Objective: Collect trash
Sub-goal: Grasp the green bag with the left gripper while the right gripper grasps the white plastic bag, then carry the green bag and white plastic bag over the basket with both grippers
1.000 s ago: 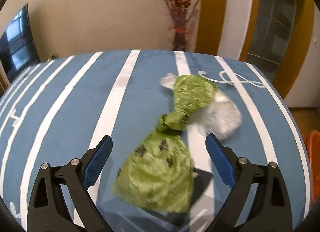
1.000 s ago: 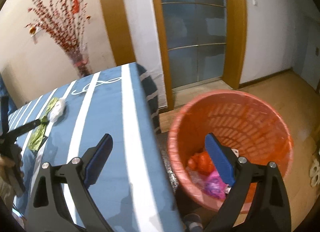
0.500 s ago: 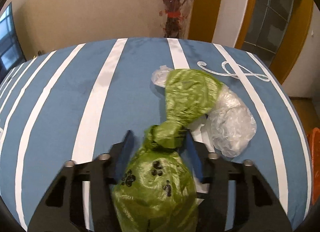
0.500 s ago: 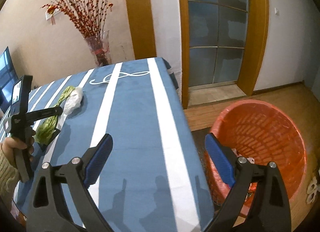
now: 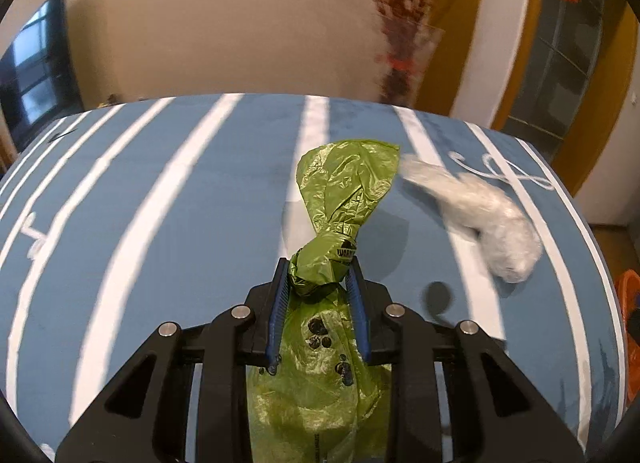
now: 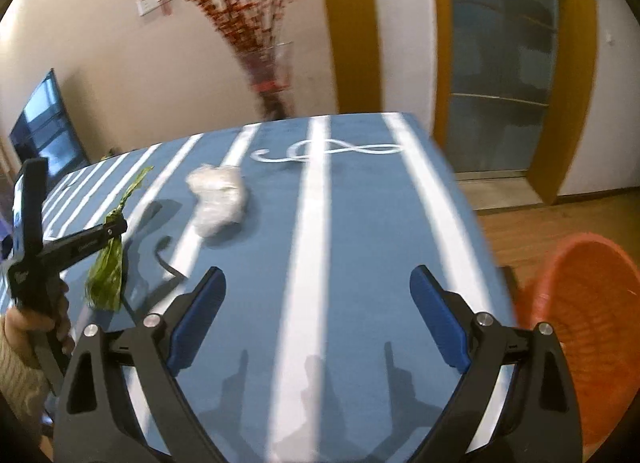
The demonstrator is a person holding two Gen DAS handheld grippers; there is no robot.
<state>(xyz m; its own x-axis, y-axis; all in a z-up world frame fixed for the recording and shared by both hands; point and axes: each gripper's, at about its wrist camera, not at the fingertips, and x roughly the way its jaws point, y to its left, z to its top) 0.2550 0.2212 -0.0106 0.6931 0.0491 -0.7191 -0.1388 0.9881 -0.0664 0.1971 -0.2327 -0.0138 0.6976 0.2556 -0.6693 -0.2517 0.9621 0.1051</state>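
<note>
A knotted green plastic bag [image 5: 344, 191] with black paw prints is between the jaws of my left gripper [image 5: 318, 263]. The blue pads press on its knot and the jaws are still closing. In the right wrist view the green bag [image 6: 106, 275] hangs from the left gripper [image 6: 116, 229], just above the striped blue table [image 6: 360, 223]. A crumpled white plastic bag [image 5: 480, 203] lies on the table to the right of it, and the white bag [image 6: 218, 199] also shows in the right wrist view. My right gripper [image 6: 317, 275] stands open over the table, with nothing in it.
An orange trash basket [image 6: 588, 323] stands on the wooden floor off the table's right edge. A glass vase with red branches [image 6: 272, 71] stands behind the far edge. A dark TV [image 6: 44, 123] is at the far left. A person's hand [image 6: 36, 315] holds the left gripper.
The left jaws went from wide open to closed on the green bag's knot, and the bag came away from the white plastic. My right gripper swung left from the basket to over the table.
</note>
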